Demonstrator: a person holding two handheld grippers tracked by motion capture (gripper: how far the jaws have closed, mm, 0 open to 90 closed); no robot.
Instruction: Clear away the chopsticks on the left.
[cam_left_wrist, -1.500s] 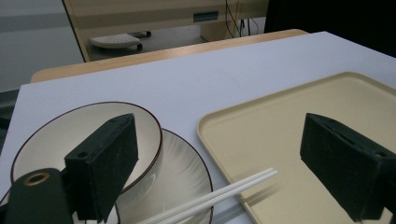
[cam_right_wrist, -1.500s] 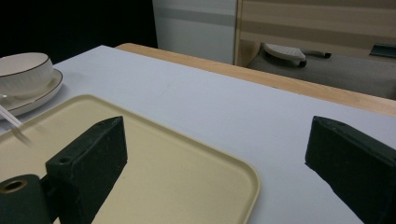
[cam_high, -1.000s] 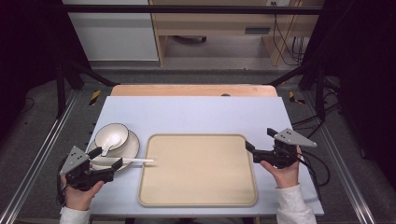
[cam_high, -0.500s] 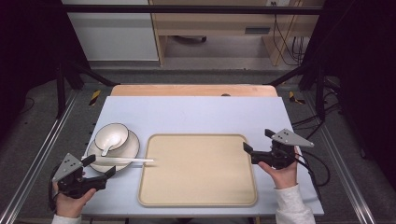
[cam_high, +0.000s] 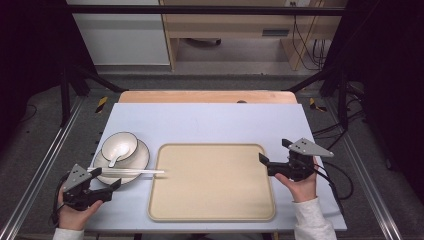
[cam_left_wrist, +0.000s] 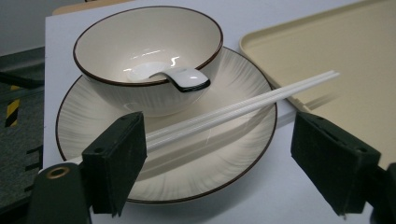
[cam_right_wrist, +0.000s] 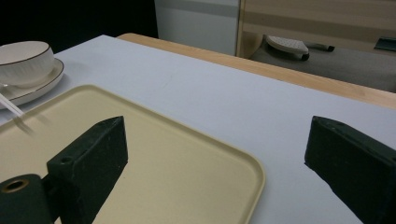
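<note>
**Left hand-held gripper near the chopsticks**

High view: the left hand-held gripper (cam_high: 106, 179), jaws spread and just narrowing, sits at the near ends of the white plastic chopsticks (cam_high: 131, 172), which lie across the cream ribbed plate (cam_high: 138, 159) onto the beige rectangular tray (cam_high: 212, 182). Left gripper view: chopsticks (cam_left_wrist: 243, 108) between the jaws, ungripped, before the cream bowl (cam_left_wrist: 149, 51). Right gripper view: right hand-held gripper (cam_right_wrist: 224, 163) spread over the tray's corner on the pale counter (cam_right_wrist: 196, 88)

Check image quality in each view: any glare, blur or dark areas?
High view: evenly lit table, surroundings black. Left gripper view: sharp, glare streaks inside the bowl, near tongs slightly soft. Right gripper view: tray clear, chopsticks blurred at the edge.
</note>
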